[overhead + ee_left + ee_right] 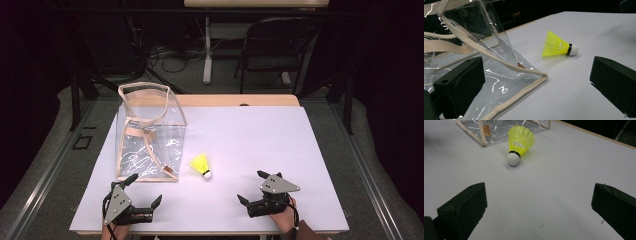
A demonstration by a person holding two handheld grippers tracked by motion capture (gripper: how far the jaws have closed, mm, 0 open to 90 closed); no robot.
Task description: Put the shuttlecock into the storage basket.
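Workspace: white matte sheet (pixel 260 145) laid over a light wooden table (pixel 240 100); the wood shows as a strip along the far edge. Floor: grey carpet (pixel 45 150), dimly lit. Beyond the table stands a black metal folding chair (pixel 272 47). Left of the chair, the white metal leg (pixel 207 50) of a second table. Black cables (pixel 165 55) lie tangled on the floor there. Surroundings dark; light falls mainly on the sheet.

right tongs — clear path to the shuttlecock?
Probably yes. The right tongs are open and aimed at the shuttlecock, with bare table between them; the clear bag sits behind it.
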